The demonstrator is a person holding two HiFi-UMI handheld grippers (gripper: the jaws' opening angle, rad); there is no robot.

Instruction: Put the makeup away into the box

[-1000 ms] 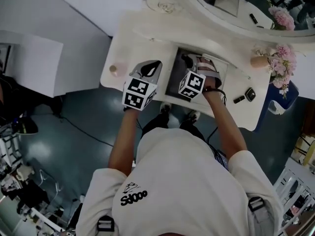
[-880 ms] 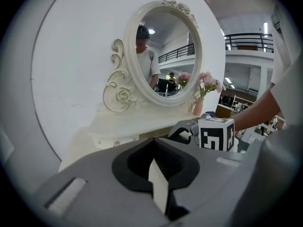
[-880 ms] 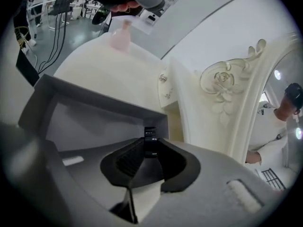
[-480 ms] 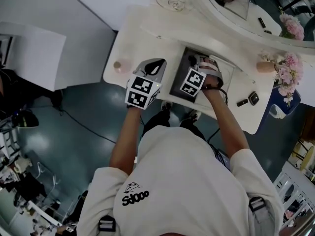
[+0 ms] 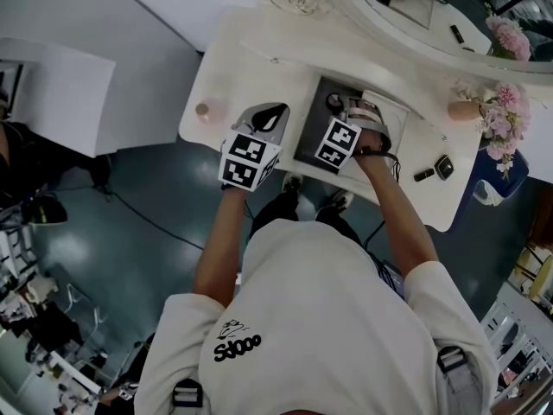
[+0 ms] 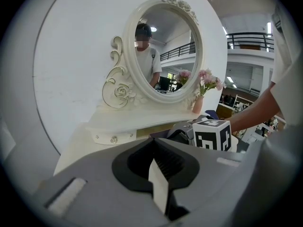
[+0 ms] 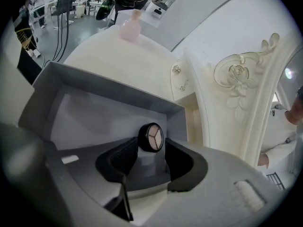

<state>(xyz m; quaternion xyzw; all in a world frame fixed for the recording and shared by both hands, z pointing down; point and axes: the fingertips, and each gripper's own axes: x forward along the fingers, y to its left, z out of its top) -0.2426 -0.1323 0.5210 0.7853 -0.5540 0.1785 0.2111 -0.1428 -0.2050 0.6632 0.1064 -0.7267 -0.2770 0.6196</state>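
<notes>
Over the grey box (image 7: 90,112) on the white desk (image 5: 251,67) — your right gripper (image 7: 150,144), fingers closed on a round black compact (image 7: 151,137), held on edge above the box floor. Just left of the box — your left gripper (image 6: 154,145), fingers pressed together.

Only one bit of real lettering is being shown here: a black print (image 5: 235,346) on the back of the person's white T-shirt (image 5: 328,301). In the head view it's being read as something like "Sdooo", and the small scribbly logo above it isn't being made out. Beyond that, black-and-white square marker patterns are being displayed on the left cube (image 5: 248,162) of the left gripper (image 5: 270,118) and the right cube (image 5: 336,144) of the right gripper (image 5: 346,106). No letters or numbers are being carried by them.
</notes>
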